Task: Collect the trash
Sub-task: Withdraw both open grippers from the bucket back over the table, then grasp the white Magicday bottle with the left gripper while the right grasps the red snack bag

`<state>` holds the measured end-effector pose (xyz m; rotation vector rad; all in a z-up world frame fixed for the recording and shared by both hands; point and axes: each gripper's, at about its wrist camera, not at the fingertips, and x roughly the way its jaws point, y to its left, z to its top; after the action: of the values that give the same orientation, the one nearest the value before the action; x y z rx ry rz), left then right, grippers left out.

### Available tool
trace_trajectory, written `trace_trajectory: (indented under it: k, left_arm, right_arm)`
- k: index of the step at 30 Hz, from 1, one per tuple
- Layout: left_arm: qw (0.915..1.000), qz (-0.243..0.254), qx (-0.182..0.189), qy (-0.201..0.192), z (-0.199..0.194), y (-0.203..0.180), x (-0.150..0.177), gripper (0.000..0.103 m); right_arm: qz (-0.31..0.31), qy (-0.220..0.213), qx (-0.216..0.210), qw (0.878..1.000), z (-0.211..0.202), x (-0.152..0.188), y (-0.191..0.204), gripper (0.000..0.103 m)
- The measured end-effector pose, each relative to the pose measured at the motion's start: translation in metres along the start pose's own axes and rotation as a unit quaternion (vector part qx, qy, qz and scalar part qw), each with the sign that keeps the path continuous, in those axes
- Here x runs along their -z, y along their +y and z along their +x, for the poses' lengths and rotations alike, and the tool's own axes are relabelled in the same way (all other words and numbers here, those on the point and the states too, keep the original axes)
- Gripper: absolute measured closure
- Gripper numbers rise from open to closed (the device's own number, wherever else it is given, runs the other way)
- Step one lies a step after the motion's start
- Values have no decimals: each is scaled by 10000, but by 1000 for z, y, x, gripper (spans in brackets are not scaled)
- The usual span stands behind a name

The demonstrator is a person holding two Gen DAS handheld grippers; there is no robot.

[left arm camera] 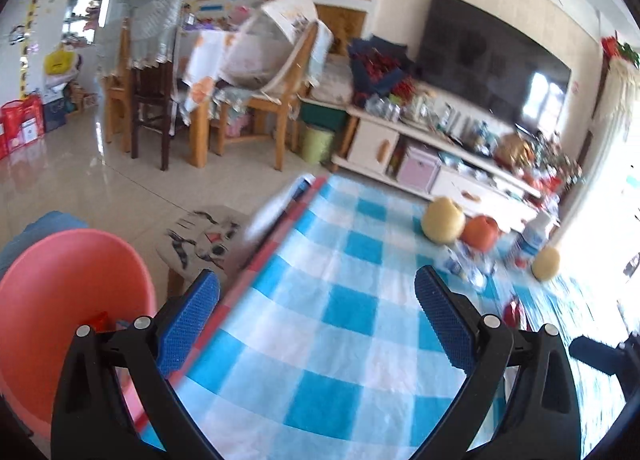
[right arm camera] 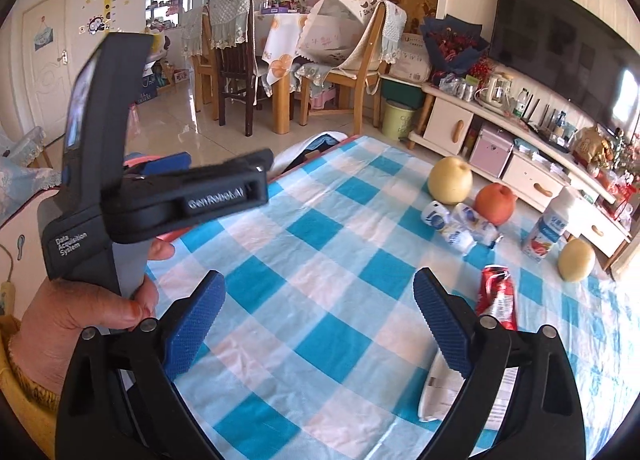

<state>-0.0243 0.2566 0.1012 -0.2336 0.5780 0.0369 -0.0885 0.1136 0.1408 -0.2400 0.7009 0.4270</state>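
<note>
Right wrist view: "GenRobot.AI" and "Data Acquisition System" can be read on the left gripper (right arm camera: 168, 166), which is held by a hand (right arm camera: 86, 302) over the worktop's (right arm camera: 320, 260) left edge. Its jaws are seen wide apart and empty in the left wrist view (left arm camera: 318, 310). The right gripper's (right arm camera: 318, 312) jaws are likewise spread wide, with nothing held. On the blue-checked cloth a crushed red can (right arm camera: 497, 296) lies just beyond the right finger, and a white wrapper (right arm camera: 442, 392) is partly hidden behind that finger. Farther back, small crumpled white-and-blue bottles (right arm camera: 460, 226) lie beside two pears (right arm camera: 450, 180) and an orange-red fruit (right arm camera: 496, 204); a yoghurt bottle (right arm camera: 550, 226) stands upright. A pink bin (left arm camera: 68, 312) sits below the worktop's left edge, something red inside.
</note>
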Motion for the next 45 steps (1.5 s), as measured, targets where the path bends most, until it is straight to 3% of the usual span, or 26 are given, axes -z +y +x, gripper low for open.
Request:
trace_trajectory:
  k: [9, 25, 33, 38, 41, 45]
  left_arm:
    - [9989, 393, 113, 224, 17, -41, 11, 4]
    - [9943, 381, 522, 847, 49, -89, 24, 4]
    - [9900, 274, 804, 1124, 70, -121, 32, 4]
    - [9876, 125, 919, 1266, 90, -140, 32, 4]
    - [9837, -10, 1041, 1468, 109, -153, 33, 4]
    - [9816, -20, 933, 1664, 137, -166, 32, 4]
  right_arm:
    - [206, -29, -67, 9998, -11, 15, -38, 6]
    - [1025, 240, 143, 9943, -32, 35, -125, 6]
    - [1901, 387, 632, 9790, -37, 41, -194, 6]
    - [2124, 579, 1016, 9702, -28, 47, -222, 6]
    - [2201, 653, 1074, 9673, -18, 49, -234, 6]
    - [2207, 867, 998, 9663, 2, 52, -237, 6]
